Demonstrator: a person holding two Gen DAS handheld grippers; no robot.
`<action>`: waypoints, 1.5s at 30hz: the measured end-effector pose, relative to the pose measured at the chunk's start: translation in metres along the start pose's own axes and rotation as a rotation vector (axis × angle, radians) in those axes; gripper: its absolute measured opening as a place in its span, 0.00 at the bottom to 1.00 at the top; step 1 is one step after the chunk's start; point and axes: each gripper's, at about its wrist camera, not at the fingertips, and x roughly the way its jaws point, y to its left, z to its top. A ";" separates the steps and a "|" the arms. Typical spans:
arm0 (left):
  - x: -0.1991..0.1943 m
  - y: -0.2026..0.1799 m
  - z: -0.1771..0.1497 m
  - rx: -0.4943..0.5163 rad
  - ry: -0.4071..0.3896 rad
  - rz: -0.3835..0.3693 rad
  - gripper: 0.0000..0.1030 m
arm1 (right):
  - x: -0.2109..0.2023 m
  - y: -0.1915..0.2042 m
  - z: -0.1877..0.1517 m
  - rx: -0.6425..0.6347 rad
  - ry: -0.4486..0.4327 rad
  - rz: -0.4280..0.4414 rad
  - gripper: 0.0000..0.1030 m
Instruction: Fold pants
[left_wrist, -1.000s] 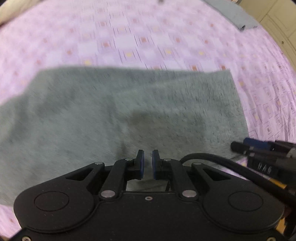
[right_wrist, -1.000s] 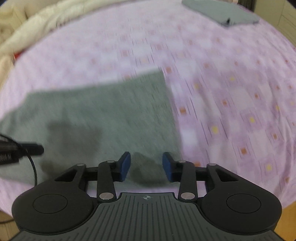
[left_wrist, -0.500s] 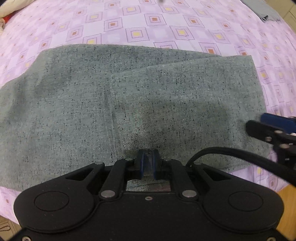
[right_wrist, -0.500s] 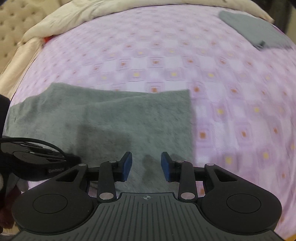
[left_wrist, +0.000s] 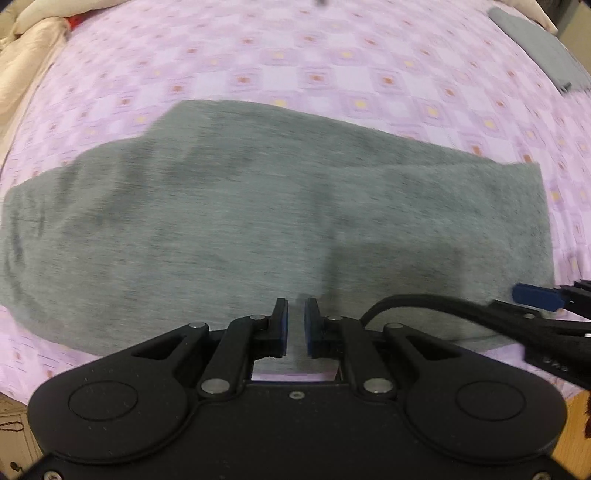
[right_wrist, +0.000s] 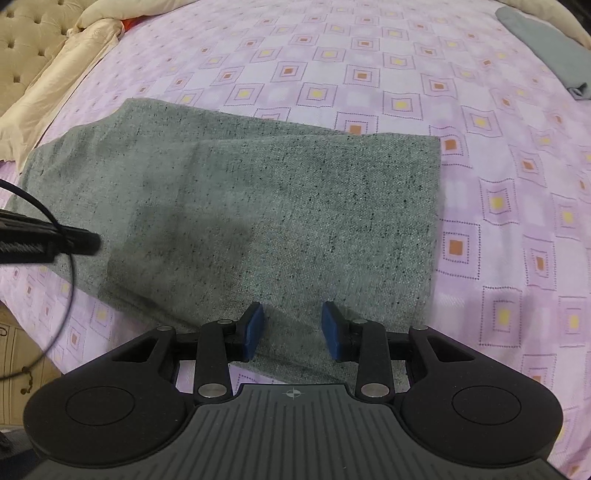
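The grey pants (left_wrist: 258, 206) lie folded flat on the purple checked bedspread (left_wrist: 332, 66); they also show in the right wrist view (right_wrist: 280, 206). My left gripper (left_wrist: 294, 325) hovers over the near edge of the pants, jaws a small gap apart and nothing between them. My right gripper (right_wrist: 291, 328) is open and empty over the near right part of the pants. The right gripper's blue fingertip (left_wrist: 537, 295) shows at the right of the left wrist view. Part of the left gripper and its cable (right_wrist: 48, 240) shows at the left of the right wrist view.
A second folded grey garment (right_wrist: 543, 48) lies at the far right of the bed. Cream pillows and bedding (right_wrist: 55, 85) and a tufted headboard (right_wrist: 26, 48) lie at the far left. The bed's near edge runs just below the pants.
The left jaws, nearly shut on the pants' near edge half a second ago, have parted a little. Both grippers have drawn back, and more of the pants and bed shows.
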 end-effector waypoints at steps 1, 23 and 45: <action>-0.002 0.009 0.001 -0.003 -0.007 0.008 0.13 | 0.000 0.000 0.000 -0.003 -0.001 -0.002 0.33; -0.020 0.196 0.037 0.099 -0.048 -0.306 0.11 | -0.014 0.059 0.016 0.109 -0.100 -0.140 0.33; 0.017 0.325 0.043 -0.365 -0.216 0.018 0.12 | -0.001 0.133 0.033 0.004 -0.247 -0.190 0.33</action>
